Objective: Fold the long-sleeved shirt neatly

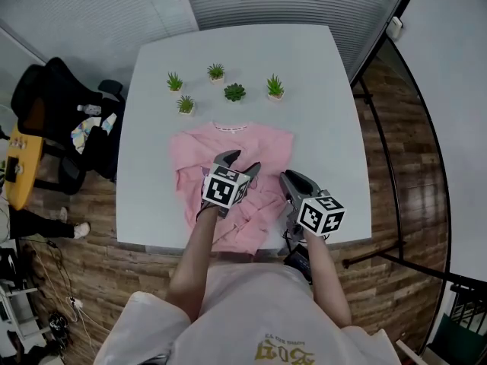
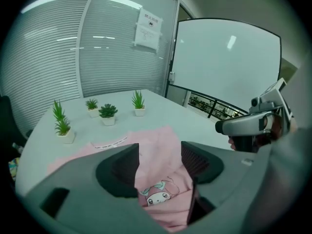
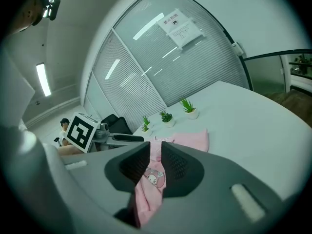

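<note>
Here, on a white table point(image 1: 319, 82), a pink long-sleeved shirt point(image 1: 228, 144) is lying collar-far, its near part rumpled and its hem drooping over the table's near edge. The left gripper point(image 1: 240, 163) is hovering above the middle of the shirt with its jaws spread wide, gripping nothing; the shirt's cartoon print point(image 2: 158, 196) is showing through the gap below them. The right gripper point(image 1: 291, 181), at the shirt's near right side, is pinching a gathered fold of the pink cloth between jaws drawn close, the fabric hanging down from them. Five small potted plants point(image 1: 234, 92) are standing just beyond the collar at the far side. The fold appears to be only partly made. With one gripper alone holding cloth, a pull from the right could be dragging the whole shirt toward the near edge, where the overhanging hem might be helping it slide off. The bunched fold could also be setting a crooked crease, and any push to the far side risks nudging the plants.
</note>
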Available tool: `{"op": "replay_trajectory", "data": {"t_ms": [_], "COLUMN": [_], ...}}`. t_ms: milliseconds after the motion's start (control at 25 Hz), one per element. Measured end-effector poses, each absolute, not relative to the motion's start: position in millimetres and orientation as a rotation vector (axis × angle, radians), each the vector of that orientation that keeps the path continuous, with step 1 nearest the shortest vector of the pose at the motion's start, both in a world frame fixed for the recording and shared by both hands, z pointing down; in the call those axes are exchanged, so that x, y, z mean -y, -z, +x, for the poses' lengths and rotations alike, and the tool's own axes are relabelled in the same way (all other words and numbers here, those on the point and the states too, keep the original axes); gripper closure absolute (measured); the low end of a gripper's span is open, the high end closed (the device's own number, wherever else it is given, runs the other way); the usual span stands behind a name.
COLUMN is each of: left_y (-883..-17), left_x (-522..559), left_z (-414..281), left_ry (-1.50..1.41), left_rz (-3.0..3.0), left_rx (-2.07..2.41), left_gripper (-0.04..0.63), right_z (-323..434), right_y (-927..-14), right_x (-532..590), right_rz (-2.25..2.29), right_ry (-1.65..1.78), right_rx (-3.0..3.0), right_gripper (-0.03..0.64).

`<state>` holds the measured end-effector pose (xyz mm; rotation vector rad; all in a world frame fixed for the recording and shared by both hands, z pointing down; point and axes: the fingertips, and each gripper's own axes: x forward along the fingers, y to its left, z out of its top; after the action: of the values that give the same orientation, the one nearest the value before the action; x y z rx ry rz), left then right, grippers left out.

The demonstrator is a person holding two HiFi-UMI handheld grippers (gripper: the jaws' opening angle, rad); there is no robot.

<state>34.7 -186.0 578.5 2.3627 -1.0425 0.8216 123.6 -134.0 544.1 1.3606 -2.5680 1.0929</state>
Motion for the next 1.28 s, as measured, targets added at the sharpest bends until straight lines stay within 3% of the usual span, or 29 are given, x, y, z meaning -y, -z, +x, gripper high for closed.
{"op": "replay_trajectory", "data": {"t_ms": [800, 1280], "left_y": [-512, -544], "left_x": [108, 48], "left_z": [-76, -90], "left_ry": [-0.4, -0.474], "left_rz": [2.182, 2.221], "left_rx": [1.44, 1.269], "left_gripper": [0.336, 0.336], "right_z": [62, 18], "right_y": [-520, -549], "right_x": [70, 13], "right_rz": [1.14, 1.216], "right_ry": [-0.935, -0.968], "right_rx": [2.686, 2.579], "right_gripper": [0.525, 0.506]}}
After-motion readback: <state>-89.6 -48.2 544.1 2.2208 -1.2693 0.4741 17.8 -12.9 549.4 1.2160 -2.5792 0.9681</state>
